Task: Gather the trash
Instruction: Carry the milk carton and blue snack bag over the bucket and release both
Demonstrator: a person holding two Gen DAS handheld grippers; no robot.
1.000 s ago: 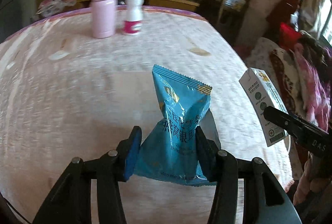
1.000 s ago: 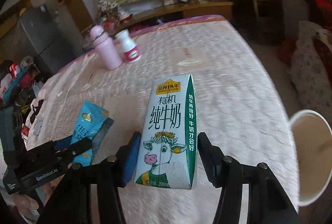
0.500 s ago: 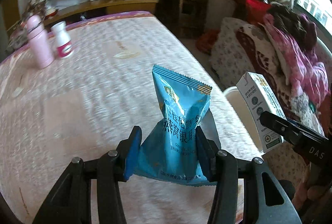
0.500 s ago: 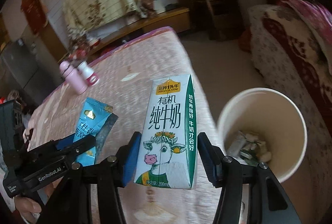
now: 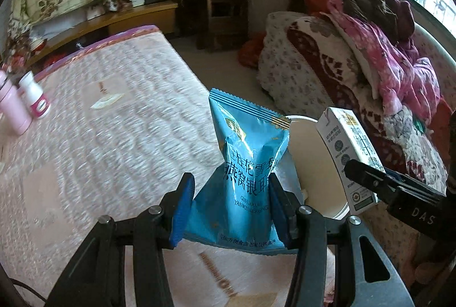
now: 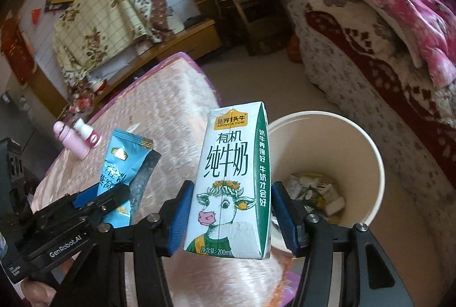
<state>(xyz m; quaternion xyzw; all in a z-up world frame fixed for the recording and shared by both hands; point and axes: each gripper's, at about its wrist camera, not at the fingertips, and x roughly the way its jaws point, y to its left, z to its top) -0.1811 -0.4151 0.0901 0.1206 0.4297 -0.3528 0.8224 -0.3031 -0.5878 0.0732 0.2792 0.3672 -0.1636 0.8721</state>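
Left wrist view
Left gripper [image 5: 230,207]: clamped on a blue snack wrapper [image 5: 245,181], both blue pads pressed into its lower half; the wrapper stands upright between the fingers, crimped top edge pointing away from the tool.
Bin [image 5: 313,164]: a cream, open-topped round bin, just behind and to the right of the wrapper, partly hidden by it.
Milk carton [image 5: 346,156]: to the right of the tool, held over the bin by the other gripper, whose black finger crosses its lower part.
Table [image 5: 99,141]: pink quilted cloth spreads to the left and beneath the tool; a pink bottle [image 5: 11,110] and a small white bottle [image 5: 34,99] stand at the far left, well apart from the tool.

Right wrist view
Right gripper [image 6: 230,218]: closed on the milk carton [image 6: 233,178], gripping its two narrow sides low down; the carton is upright, cow picture facing the camera.
Bin [image 6: 367,147]: directly ahead and to the right of the carton, mouth open, some crumpled litter already at the bottom.
Left gripper [image 6: 101,200]: to the left of this tool, carrying the blue wrapper [image 6: 125,161] over the table edge.

Step in hand
Judgement: both pieces are being carried to the bin for dropping.
Doing it well: bring each item fully over the bin's mouth before loosening the grip. The wrapper is light and may flutter, so release it low and central. The carton looks closer to the opening, so let it go first and keep the two tools from bumping.
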